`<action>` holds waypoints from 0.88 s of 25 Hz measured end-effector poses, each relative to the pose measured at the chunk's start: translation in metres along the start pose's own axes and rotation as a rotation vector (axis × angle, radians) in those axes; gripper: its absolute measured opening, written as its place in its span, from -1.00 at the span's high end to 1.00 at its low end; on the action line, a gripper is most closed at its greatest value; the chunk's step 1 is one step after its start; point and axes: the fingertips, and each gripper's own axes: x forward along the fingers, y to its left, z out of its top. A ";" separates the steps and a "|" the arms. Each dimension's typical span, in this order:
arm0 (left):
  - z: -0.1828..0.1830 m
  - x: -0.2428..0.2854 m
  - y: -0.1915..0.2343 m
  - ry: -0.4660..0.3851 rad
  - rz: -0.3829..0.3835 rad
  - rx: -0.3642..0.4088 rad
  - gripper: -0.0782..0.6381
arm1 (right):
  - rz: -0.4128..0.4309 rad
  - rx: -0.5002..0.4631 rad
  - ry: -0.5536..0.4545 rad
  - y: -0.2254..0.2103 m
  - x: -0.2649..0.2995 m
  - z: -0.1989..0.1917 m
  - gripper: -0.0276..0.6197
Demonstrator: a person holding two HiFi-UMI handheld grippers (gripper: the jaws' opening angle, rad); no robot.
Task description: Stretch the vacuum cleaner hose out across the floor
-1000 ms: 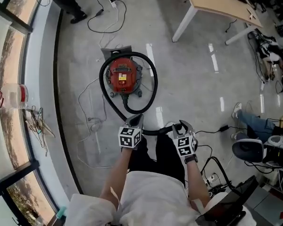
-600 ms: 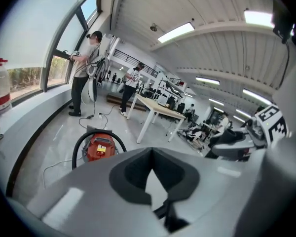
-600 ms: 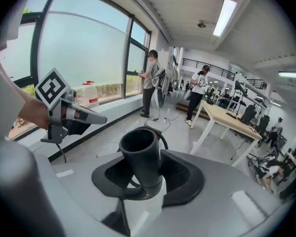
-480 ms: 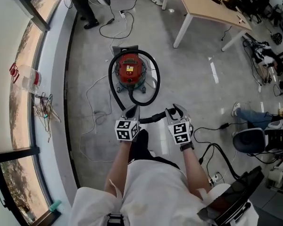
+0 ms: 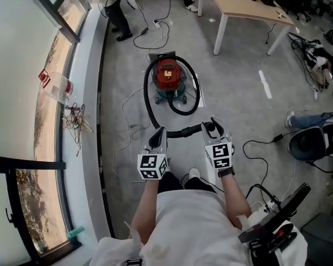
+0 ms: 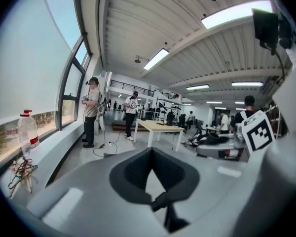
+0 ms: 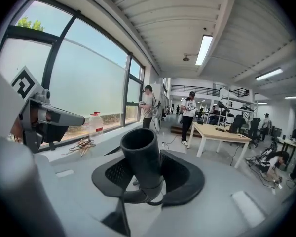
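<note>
The red vacuum cleaner (image 5: 167,73) stands on the concrete floor ahead of me. Its black hose (image 5: 150,107) loops round it, runs down its left side and bends across to my right gripper (image 5: 212,127). That gripper is shut on the hose's black end tube (image 7: 140,157), which sticks up between the pads. My left gripper (image 5: 159,133) hangs beside the hose bend, level with the right one. Its pads (image 6: 133,169) meet at the tips with nothing between them.
A window ledge (image 5: 94,110) runs along the left with a plastic bottle (image 5: 58,87) and tangled wires (image 5: 75,121). A white cable (image 5: 125,132) lies on the floor. A wooden table (image 5: 244,4) and a standing person (image 5: 119,15) are ahead. An office chair (image 5: 316,143) stands right.
Both grippers have risen and drawn back from the vacuum cleaner, which now looks smaller and farther off. The hose end came along in the right gripper, and the hose reaches further out.
</note>
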 end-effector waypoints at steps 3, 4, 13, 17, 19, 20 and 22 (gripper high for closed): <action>0.018 -0.039 0.013 -0.077 0.008 0.011 0.78 | -0.026 0.026 -0.069 0.025 -0.023 0.022 0.45; 0.024 -0.050 0.018 -0.103 0.006 0.013 0.78 | -0.036 0.026 -0.095 0.034 -0.029 0.031 0.44; 0.060 -0.178 0.059 -0.237 0.025 0.178 0.78 | -0.218 0.040 -0.265 0.125 -0.115 0.108 0.44; 0.055 -0.217 0.076 -0.257 0.024 0.137 0.78 | -0.207 0.029 -0.261 0.177 -0.139 0.114 0.44; 0.051 -0.237 0.069 -0.263 0.020 0.116 0.78 | -0.192 0.028 -0.252 0.197 -0.159 0.106 0.44; 0.051 -0.247 0.062 -0.268 0.022 0.121 0.78 | -0.188 0.032 -0.252 0.201 -0.171 0.102 0.44; 0.050 -0.266 0.041 -0.280 0.024 0.125 0.78 | -0.185 0.041 -0.253 0.205 -0.197 0.092 0.43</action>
